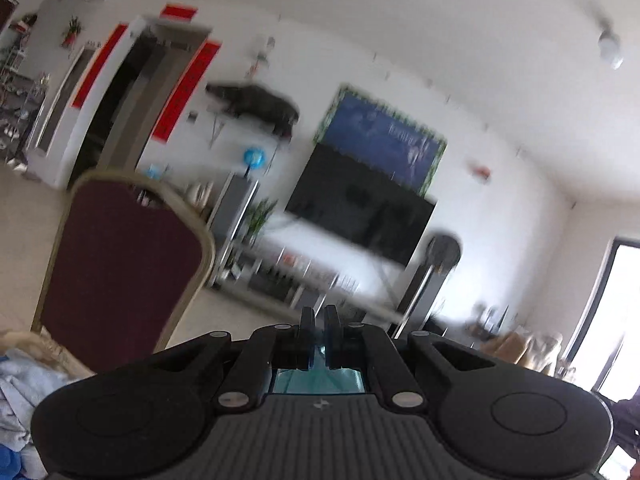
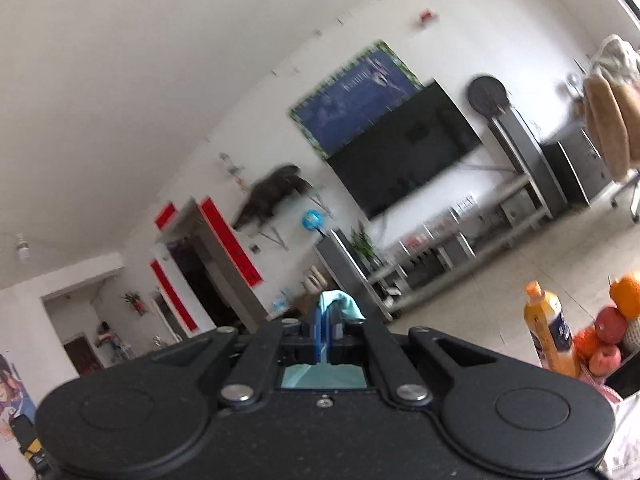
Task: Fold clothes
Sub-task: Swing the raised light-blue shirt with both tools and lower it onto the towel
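Both grippers are raised and point at the far wall of the room, and both views are blurred. My right gripper (image 2: 325,316) is shut on a teal garment (image 2: 340,300); a fold of it pokes out above the fingertips and more shows under the jaws. My left gripper (image 1: 320,320) has its fingers pressed close together, with a sliver of the same teal garment (image 1: 320,350) between them and beneath them. The rest of the garment hangs below, hidden by the gripper bodies. A pile of pale blue and white clothes (image 1: 16,392) lies at the lower left.
A maroon chair back (image 1: 120,264) stands close on the left. A black television (image 1: 360,208) and a low shelf unit (image 2: 460,248) line the far wall. An orange juice bottle (image 2: 550,332) and a heap of fruit (image 2: 608,328) sit at the right.
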`<state>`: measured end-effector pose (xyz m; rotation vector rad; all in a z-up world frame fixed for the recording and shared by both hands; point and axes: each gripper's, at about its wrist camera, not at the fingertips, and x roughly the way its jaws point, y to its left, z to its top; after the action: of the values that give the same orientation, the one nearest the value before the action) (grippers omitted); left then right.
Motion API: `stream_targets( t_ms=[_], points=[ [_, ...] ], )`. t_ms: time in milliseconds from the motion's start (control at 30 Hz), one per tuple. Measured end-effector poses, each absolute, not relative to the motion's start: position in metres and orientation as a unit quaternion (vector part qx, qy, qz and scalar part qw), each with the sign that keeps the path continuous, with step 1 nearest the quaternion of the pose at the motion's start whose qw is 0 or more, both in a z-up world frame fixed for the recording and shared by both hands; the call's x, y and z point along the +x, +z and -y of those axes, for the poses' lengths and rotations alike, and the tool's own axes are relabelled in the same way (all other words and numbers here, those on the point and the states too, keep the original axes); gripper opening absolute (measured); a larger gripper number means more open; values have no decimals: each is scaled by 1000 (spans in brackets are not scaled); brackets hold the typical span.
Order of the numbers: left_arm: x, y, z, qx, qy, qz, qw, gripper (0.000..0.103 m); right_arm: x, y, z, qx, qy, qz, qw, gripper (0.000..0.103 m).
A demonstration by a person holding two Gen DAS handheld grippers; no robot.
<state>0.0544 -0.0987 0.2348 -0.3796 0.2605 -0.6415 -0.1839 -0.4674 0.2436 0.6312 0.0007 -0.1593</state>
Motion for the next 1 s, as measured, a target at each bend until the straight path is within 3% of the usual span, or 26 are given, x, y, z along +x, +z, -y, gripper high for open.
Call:
stream_targets(
  t_ms=[200,333,500,600,767,1000],
  points=[
    [166,164,163,-134,-253,-232,930,3,-59,190,504,330,-113,-102,932,2],
    [229,150,194,-132,-221,-262,930,3,-44,195,508,303,-120,-79,942,2],
    [208,207,181,-163,-239,-167,942,3,-32,207,511,266,-128,-39,955,2],
    [172,213,166,-164,-256,-123,945,3,-36,210,510,245,-129,-17,961,2],
    [131,137,153,-125,-243,-148,950,0,-79,150,506,259,-119,-67,956,2],
    [134,-55,160,-84,-190,-387,898,0,-71,-44,530,377,-165,-282,867,2]
  ],
)
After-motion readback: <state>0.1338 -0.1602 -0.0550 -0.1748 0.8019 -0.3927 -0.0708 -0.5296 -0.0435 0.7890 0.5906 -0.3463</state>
